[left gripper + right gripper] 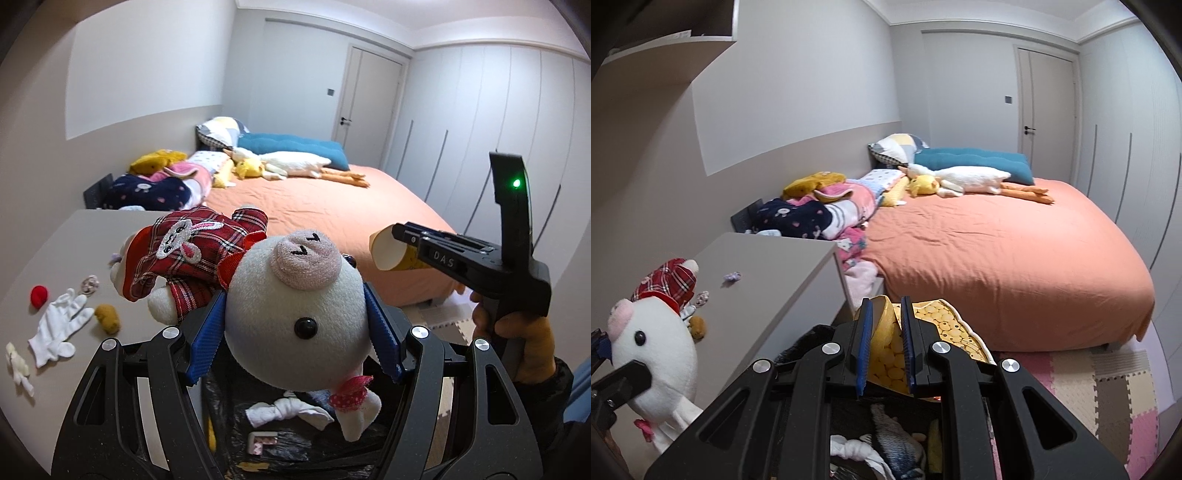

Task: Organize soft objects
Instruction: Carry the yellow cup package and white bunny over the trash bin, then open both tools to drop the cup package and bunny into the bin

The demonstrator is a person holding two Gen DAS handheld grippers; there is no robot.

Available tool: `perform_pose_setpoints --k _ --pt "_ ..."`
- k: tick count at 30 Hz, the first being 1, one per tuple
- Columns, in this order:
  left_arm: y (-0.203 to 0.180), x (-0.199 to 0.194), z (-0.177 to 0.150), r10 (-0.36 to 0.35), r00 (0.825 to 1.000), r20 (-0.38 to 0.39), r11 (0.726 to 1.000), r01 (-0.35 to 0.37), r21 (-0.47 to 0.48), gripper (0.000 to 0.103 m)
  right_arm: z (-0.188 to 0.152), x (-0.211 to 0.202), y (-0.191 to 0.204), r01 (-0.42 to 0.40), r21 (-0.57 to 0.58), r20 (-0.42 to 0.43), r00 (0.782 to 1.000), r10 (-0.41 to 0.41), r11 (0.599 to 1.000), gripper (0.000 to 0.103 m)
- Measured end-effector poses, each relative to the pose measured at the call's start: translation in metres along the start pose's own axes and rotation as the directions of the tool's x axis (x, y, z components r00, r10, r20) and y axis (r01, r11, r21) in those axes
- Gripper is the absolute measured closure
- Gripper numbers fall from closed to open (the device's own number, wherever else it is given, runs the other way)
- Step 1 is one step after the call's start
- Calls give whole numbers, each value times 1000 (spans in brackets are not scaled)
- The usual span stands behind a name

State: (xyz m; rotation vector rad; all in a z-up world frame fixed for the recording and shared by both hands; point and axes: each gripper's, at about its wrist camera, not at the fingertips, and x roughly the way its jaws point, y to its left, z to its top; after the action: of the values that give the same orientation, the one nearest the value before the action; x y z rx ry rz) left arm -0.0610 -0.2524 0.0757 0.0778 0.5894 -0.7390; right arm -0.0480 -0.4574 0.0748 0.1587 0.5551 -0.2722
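The left tongs (295, 325) are clamped on the head of a white plush pig (291, 314), blue pads pressing each cheek, its red plaid body hanging out over the table (55, 251). Below the pig sits a dark bin (295, 443) that already holds a knotted white cloth (284, 410). To the right of the pig, the right tongs (886, 332) are pinched nearly together on a yellow spotted cloth (897, 354), also above the bin.

The step in hand looks like carrying both soft things to the bin. To do it well, each should hang squarely over the opening before release, since the pig's body trails toward the table and could catch the rim; lowering it body first would help. The cloth is floppy and gripped at a fold, so it should be let go low, inside the bin's walls.

The left view alone shows what remains on the table left of the pig: a red ball (38, 295), a white glove (59, 328), a brown lump (107, 317) and a small pale toy (16, 362). It also shows the person's hand (517, 332) on the right tool. The right view alone shows the cloth's spotted pattern, grey and white fabric (894, 439) in the bin, and the foam mat (1108, 387) beside the bed (997, 258).
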Motion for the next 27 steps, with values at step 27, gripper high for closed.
perform_pose_setpoints --k 27 --pt "-11 76 -15 4 974 -225 1000 1 23 13 -13 -3 -27 32 20 -39 999 -31 999 86"
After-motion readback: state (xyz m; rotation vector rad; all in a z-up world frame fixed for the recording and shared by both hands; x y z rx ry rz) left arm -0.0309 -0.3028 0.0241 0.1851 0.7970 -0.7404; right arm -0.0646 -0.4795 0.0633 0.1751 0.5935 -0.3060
